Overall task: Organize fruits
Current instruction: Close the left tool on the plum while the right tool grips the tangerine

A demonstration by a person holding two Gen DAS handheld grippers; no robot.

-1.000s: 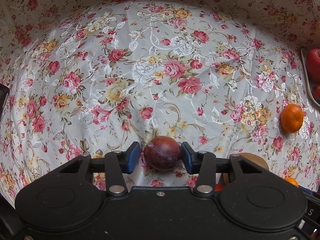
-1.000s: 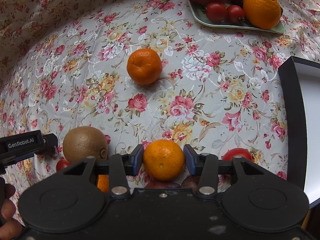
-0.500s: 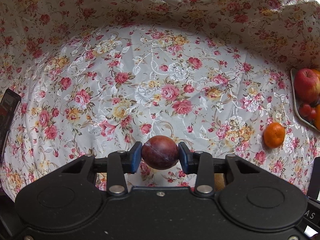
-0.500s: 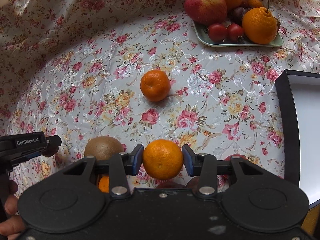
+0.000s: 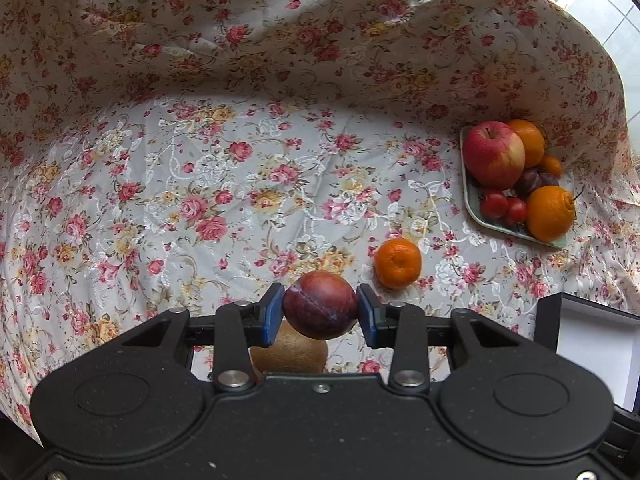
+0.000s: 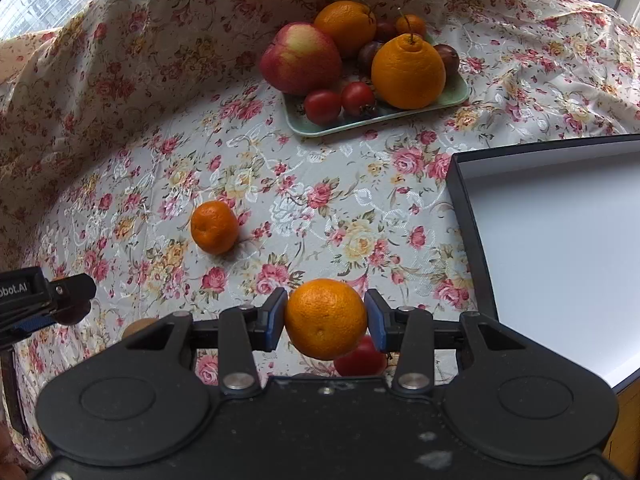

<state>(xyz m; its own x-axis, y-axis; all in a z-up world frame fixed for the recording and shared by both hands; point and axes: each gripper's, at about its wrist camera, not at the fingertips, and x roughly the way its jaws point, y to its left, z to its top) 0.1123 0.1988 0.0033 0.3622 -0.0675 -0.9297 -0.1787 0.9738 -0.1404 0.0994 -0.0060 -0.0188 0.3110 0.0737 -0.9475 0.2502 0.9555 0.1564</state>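
My left gripper (image 5: 320, 314) is shut on a dark red plum (image 5: 320, 305), held above the floral cloth. A brown kiwi (image 5: 289, 354) lies on the cloth beneath it. My right gripper (image 6: 326, 320) is shut on a small orange (image 6: 325, 318), lifted over a red tomato (image 6: 360, 360). A loose mandarin (image 6: 214, 227) (image 5: 398, 263) rests on the cloth ahead of both grippers. A pale green tray (image 6: 460, 94) (image 5: 470, 208) at the back carries an apple (image 6: 300, 58), oranges, plums and two tomatoes. The left gripper's tip (image 6: 60, 300) shows at the left edge of the right wrist view.
A shallow black-rimmed box with a white inside (image 6: 560, 248) (image 5: 592, 344) lies at the right. The floral cloth (image 5: 200, 184) covers the table and rises as a draped wall behind. A window shows at the top corners.
Both grippers rose and tipped up with their fruit still gripped. The green tray and the black-rimmed box came further into view, and the kiwi slid under the left gripper.
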